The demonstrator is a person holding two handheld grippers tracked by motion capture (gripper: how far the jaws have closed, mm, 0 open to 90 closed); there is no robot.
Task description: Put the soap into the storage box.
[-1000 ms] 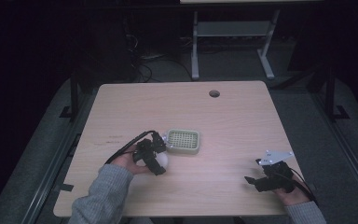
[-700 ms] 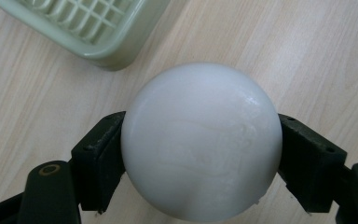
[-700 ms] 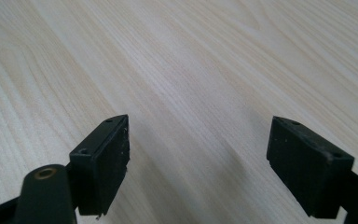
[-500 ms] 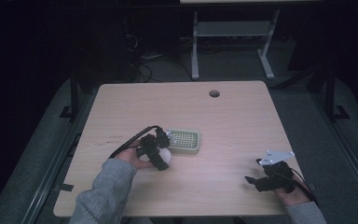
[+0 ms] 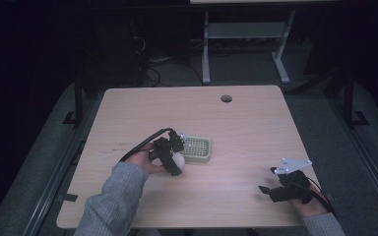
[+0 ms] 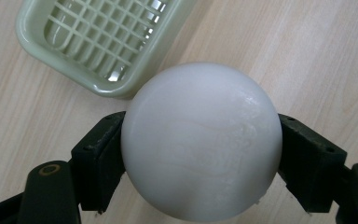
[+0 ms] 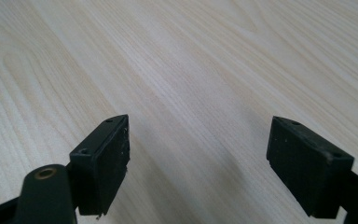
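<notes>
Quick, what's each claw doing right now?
Left claw: closed on the white ball.
Right claw: open, holding nothing.

The left gripper (image 5: pixel 173 160) sat just to the left of the green basket (image 5: pixel 197 149), held in a hand whose grey-sleeved forearm (image 5: pixel 115 199) reached in from the lower left. Its jaws were clamped on either side of a white ball (image 6: pixel 201 140). The right gripper (image 5: pixel 270 191) rested well to the right of the basket and nearer the person, jaws spread wide with nothing between them, its grey plate (image 5: pixel 290 165) on top.
</notes>
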